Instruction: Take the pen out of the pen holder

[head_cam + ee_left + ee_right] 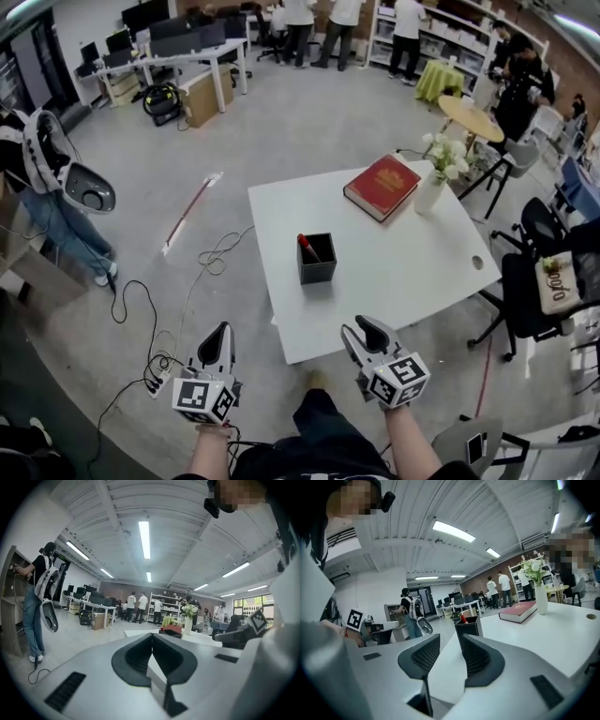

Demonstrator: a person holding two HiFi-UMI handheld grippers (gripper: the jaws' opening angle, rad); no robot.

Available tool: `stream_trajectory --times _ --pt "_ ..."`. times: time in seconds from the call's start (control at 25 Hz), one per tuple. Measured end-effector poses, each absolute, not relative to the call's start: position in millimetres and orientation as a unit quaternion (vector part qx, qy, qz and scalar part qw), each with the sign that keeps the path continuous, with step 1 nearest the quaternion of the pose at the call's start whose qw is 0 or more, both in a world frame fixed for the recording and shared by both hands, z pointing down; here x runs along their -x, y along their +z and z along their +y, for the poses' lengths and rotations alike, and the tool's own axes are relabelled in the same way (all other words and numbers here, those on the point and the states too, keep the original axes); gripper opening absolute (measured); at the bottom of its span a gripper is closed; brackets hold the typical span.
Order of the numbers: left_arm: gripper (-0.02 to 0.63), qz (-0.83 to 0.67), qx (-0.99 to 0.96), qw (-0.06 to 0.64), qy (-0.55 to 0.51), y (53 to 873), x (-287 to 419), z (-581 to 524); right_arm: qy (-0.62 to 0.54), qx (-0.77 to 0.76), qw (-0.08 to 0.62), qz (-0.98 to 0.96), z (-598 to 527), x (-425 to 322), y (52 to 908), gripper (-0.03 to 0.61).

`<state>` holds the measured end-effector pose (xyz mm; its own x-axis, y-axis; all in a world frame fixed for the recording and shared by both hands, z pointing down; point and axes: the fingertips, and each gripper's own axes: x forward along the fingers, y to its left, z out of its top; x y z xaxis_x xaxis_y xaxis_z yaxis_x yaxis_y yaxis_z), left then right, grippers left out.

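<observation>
Head view: red-capped pen (307, 247) stands in the black square pen holder (317, 260), its lower shaft hidden inside. The holder sits mid-left on the white square table (394, 281), with grey office floor (281, 141) around. Left gripper (221, 331) hovers off the table's near edge, right gripper (364, 329) over that edge. Left gripper view: jaws pressed together, nothing between. Right gripper view: jaws moderately apart, empty, holder beyond the gap.

Red book (382, 187), vase (429, 195), perhaps cables (217, 253)
</observation>
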<state>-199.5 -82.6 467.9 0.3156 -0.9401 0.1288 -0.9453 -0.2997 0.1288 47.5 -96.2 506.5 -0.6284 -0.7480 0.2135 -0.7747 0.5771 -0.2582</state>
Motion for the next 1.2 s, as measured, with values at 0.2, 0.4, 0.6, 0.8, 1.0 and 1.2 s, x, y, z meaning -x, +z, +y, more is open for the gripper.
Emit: stream_trajectory --times 0.2,0.4,0.6,0.8,1.0,1.2 --pt "0.003 -0.585 -0.805 0.096 0.015 469.9 190.7 -120.2 0.165 -0.415 0.048 -0.894 -138.4 -44.8 505.8 0.152" --pt "0.003 -0.593 -0.799 0.098 0.012 471.7 187.0 -156.8 0.162 -0.396 0.053 -0.902 -180.4 -40.8 502.2 0.152" --pt "0.003 -0.602 -0.792 0.1 0.008 472.4 185.7 -186.8 0.158 -0.376 0.064 -0.911 -212.1 -34.1 500.4 0.152" --pt "0.003 -0.607 -0.788 0.103 0.006 476.8 182.3 -204.8 0.152 -0.36 0.076 -0.917 -235.5 -29.3 499.0 0.152" --pt "0.003 -0.604 -0.79 0.105 0.009 479.3 179.6 -213.8 0.142 -0.338 0.097 -0.925 -253.7 -15.3 495.3 0.152" --pt "0.003 -0.601 -0.79 0.115 0.023 488.6 184.0 -218.9 0.126 -0.332 0.137 -0.925 -269.4 0.7 498.8 0.152"
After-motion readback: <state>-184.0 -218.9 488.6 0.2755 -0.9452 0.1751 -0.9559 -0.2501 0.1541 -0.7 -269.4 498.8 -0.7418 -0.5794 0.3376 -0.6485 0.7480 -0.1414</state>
